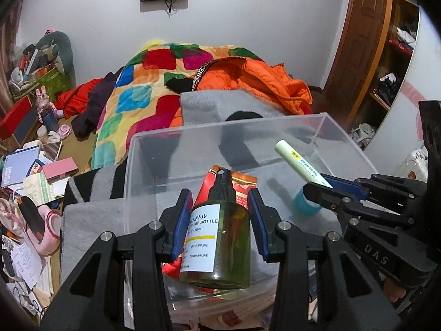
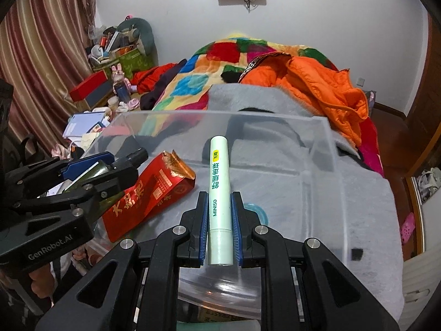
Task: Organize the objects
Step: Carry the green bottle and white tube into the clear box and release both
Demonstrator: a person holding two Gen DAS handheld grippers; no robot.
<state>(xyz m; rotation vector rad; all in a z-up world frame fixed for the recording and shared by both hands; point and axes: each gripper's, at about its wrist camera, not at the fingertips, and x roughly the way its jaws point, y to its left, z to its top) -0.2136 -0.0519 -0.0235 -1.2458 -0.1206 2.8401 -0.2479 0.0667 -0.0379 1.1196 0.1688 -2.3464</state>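
My left gripper (image 1: 220,212) is shut on a green pump bottle (image 1: 220,242) with a black spray cap and white label, held above the near edge of a clear plastic box (image 1: 154,149). My right gripper (image 2: 219,215) is shut on a pale green tube (image 2: 219,187), pointing over the same clear box (image 2: 325,143). Inside the box lie a red and gold packet (image 2: 148,195) and a teal round lid (image 1: 304,202). From the left wrist view the right gripper (image 1: 317,184) shows at the right with the tube (image 1: 297,162); the left gripper (image 2: 121,165) shows at the left of the right wrist view.
The box rests on a grey blanket (image 2: 366,209) on a bed with a multicoloured quilt (image 1: 137,93) and an orange jacket (image 2: 325,85). Books, boxes and toys (image 1: 30,171) litter the floor at the left. A wooden wardrobe (image 1: 366,47) stands at the right.
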